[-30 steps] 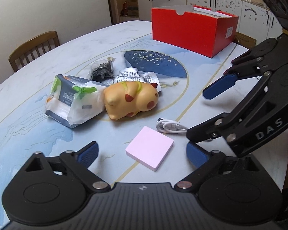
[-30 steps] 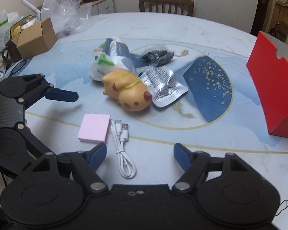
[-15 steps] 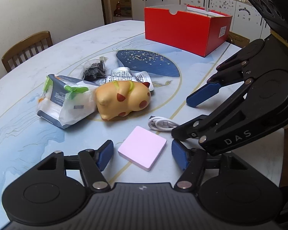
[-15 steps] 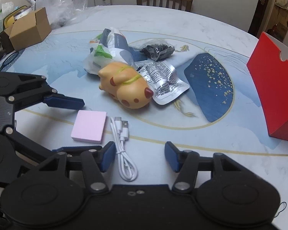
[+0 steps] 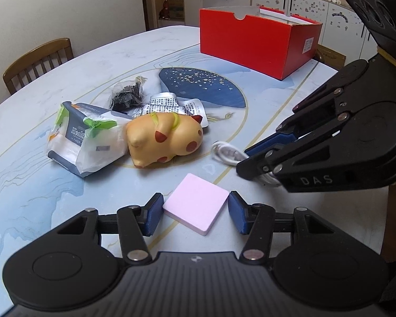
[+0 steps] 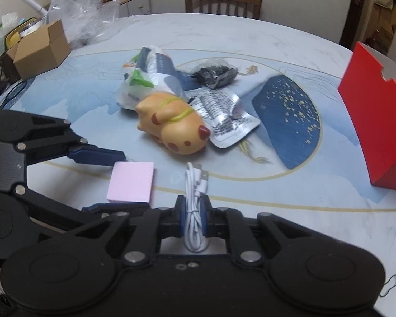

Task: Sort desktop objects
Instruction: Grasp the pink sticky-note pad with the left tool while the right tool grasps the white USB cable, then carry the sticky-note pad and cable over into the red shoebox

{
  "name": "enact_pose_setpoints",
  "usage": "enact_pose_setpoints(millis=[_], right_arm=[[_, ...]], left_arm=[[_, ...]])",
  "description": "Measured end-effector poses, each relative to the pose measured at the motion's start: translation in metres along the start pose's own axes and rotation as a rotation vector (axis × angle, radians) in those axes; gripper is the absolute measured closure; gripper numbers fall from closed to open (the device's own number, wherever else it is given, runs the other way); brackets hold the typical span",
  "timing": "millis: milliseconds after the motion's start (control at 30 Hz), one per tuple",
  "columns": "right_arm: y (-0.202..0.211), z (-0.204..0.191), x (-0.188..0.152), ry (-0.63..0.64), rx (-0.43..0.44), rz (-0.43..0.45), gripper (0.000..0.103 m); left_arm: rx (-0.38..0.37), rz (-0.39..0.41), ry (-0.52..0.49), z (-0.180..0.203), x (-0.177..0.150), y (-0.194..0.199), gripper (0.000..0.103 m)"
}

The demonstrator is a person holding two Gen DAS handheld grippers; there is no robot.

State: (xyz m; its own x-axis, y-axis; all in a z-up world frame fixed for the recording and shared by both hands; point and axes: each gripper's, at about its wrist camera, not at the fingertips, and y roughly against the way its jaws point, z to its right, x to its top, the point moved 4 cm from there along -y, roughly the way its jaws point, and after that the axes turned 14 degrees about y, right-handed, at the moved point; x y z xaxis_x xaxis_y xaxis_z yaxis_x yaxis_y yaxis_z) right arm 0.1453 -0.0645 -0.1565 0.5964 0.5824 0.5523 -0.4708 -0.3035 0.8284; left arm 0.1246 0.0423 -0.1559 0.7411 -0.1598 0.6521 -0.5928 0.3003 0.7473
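A pink square pad (image 5: 196, 206) lies flat on the table between the blue pads of my left gripper (image 5: 195, 214). Its jaws are closing and both pads touch the pad's opposite corners. In the right wrist view the left gripper (image 6: 133, 181) brackets the same pink pad (image 6: 131, 182). My right gripper (image 6: 194, 219) is shut on a coiled white USB cable (image 6: 195, 185), whose plugs stick out ahead of the pads. In the left wrist view the right gripper (image 5: 244, 162) comes in from the right over the cable (image 5: 225, 154).
Behind lie a yellow spotted squishy toy (image 5: 163, 140), a tissue pack (image 5: 84, 137), a foil sachet (image 5: 171, 105) and a small bag of dark bits (image 5: 126, 95). An open red box (image 5: 256, 39) stands far right. A cardboard box (image 6: 37, 50) and plastic bags (image 6: 79, 10) sit at the table's edge.
Both grippers have closed in place. The left jaws narrowed onto the pink pad, and the right jaws shut on the white cable.
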Motion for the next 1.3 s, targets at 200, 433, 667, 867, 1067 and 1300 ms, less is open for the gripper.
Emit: enact_pose_setpoints(millis=[200, 433, 667, 867, 1067, 1300], right_arm=[[0.004, 0.007, -0.005, -0.027, 0.001, 0.003, 0.094], [0.014, 0.019, -0.012, -0.071, 0.001, 0.017, 0.094], [0.026, 0.031, -0.019, -0.105, -0.001, 0.038, 0.094], [0.04, 0.044, -0.024, -0.135, -0.005, 0.06, 0.094], [0.064, 0.06, -0.026, -0.156, -0.011, 0.099, 0.094], [0.094, 0.088, -0.028, -0.192, -0.047, 0.145, 0.094]], left_arm=[[0.016, 0.0, 0.006, 0.004, 0.001, 0.0, 0.053], [0.018, 0.007, 0.034, 0.007, 0.004, 0.003, 0.055], [0.004, 0.017, 0.042, 0.021, 0.012, 0.007, 0.057], [-0.011, 0.024, 0.038, 0.039, 0.024, 0.012, 0.057], [-0.028, 0.041, 0.033, 0.061, 0.044, 0.018, 0.058], [-0.039, 0.086, 0.023, 0.086, 0.074, 0.027, 0.058]])
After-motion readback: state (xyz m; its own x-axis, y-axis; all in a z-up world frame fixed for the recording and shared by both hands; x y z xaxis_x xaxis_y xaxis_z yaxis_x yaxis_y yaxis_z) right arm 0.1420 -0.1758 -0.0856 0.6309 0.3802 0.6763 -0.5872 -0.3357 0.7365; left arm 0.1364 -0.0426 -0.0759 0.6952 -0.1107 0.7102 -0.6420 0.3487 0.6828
